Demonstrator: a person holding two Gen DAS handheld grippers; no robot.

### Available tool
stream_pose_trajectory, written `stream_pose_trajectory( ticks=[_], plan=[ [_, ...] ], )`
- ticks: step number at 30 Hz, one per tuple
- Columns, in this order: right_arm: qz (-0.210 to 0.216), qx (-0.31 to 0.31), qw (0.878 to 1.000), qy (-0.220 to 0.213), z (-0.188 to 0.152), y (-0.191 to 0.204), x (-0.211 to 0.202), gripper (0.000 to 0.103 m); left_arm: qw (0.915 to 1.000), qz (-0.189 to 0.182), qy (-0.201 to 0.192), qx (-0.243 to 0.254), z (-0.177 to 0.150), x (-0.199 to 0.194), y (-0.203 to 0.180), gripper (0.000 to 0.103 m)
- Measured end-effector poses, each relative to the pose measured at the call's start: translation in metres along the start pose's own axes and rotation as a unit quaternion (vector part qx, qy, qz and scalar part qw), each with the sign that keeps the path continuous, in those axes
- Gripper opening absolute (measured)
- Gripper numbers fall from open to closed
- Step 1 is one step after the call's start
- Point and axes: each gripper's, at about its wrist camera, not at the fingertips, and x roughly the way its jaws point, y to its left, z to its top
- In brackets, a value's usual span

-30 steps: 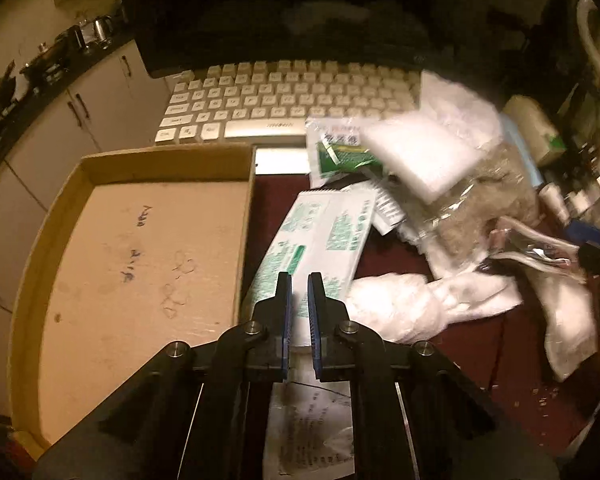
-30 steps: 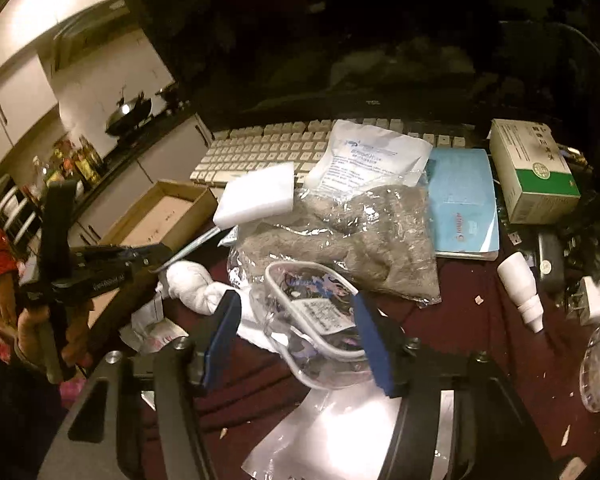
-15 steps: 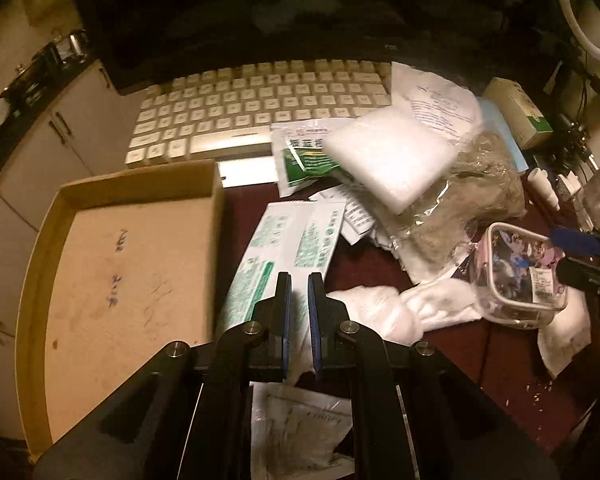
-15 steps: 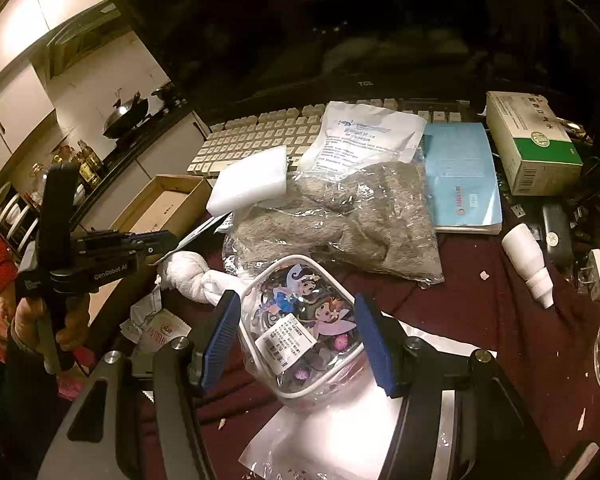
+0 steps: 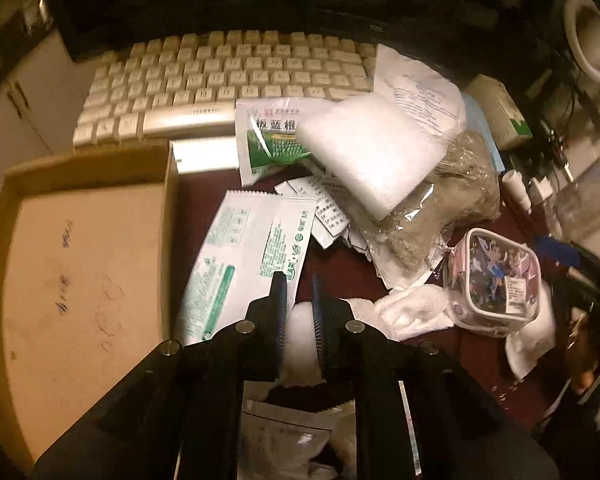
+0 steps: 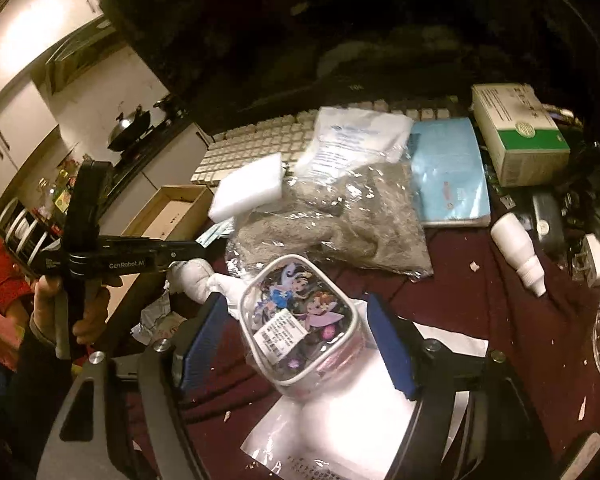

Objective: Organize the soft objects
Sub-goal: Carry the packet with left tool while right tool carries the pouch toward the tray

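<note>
— Pouch with the cartoon print (image 6: 300, 322), lying centre frame on the dark red tabletop (image 6: 480, 300), and the right gripper (image 6: 296, 340) has just let its jaws spread wider than a second ago. Pads stand clear on both sides now; it's released.

— And the left gripper (image 5: 298, 292)?

— Low centre of its own view, tipped down over the rolled white cloth (image 5: 404, 308). Its jaws have just been parting a little, a narrow gap only, with the cloth showing behind that gap and nothing pressed between the pads. A second ago the cloth sat right of the fingers; now it lies under them.

— What's around?

— Cardboard tray (image 5: 80, 272) at the left, bare-floored. Green-printed sachets (image 5: 244, 256) beside it, a white foam block (image 5: 372, 156) over a bagged grey fabric (image 6: 340, 224), keyboard (image 5: 228, 80) along the top. Far right of the right view, a green-and-white box (image 6: 520, 132) and a white bottle (image 6: 518, 252). Kitchen cabinets (image 6: 16, 136) upper left; a hand (image 6: 84, 304) grips the left tool's handle.
</note>
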Motion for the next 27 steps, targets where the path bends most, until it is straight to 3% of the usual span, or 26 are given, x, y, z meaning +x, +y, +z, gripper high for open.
stream_pose_trajectory(
  ticks=[3, 9, 14, 19, 21, 23, 27],
  plan=[
    [0.002, 0.007, 1.000, 0.014, 0.000, -0.003, 0.007, 0.073, 0.9993, 0.017, -0.025, 0.020, 0.003, -0.010, -0.009, 0.016],
    [-0.006, -0.006, 1.000, 0.030, -0.004, 0.004, 0.019, 0.073, 0.9920, 0.098, 0.007, 0.079, 0.005, 0.013, -0.024, 0.016],
    [-0.011, -0.014, 0.999, 0.032, -0.006, 0.006, 0.019, 0.073, 0.9848, 0.152, 0.033, 0.079, 0.007, 0.029, -0.020, 0.024],
    [-0.018, -0.012, 0.999, 0.034, -0.006, 0.005, 0.020, 0.073, 0.9878, 0.134, 0.043, 0.066, 0.016, 0.033, -0.011, 0.025],
    [-0.021, -0.013, 0.999, 0.036, -0.006, 0.006, 0.021, 0.072, 0.9852, 0.156, 0.041, 0.060, 0.019, 0.032, -0.007, 0.025],
    [-0.021, -0.012, 0.999, 0.045, -0.006, 0.006, 0.024, 0.072, 0.9835, 0.169, 0.033, 0.056, 0.021, 0.032, -0.006, 0.012],
    [-0.008, -0.003, 0.998, 0.060, -0.006, 0.002, 0.030, 0.072, 0.9844, 0.171, -0.013, 0.037, 0.018, 0.010, -0.002, 0.002]
  ],
)
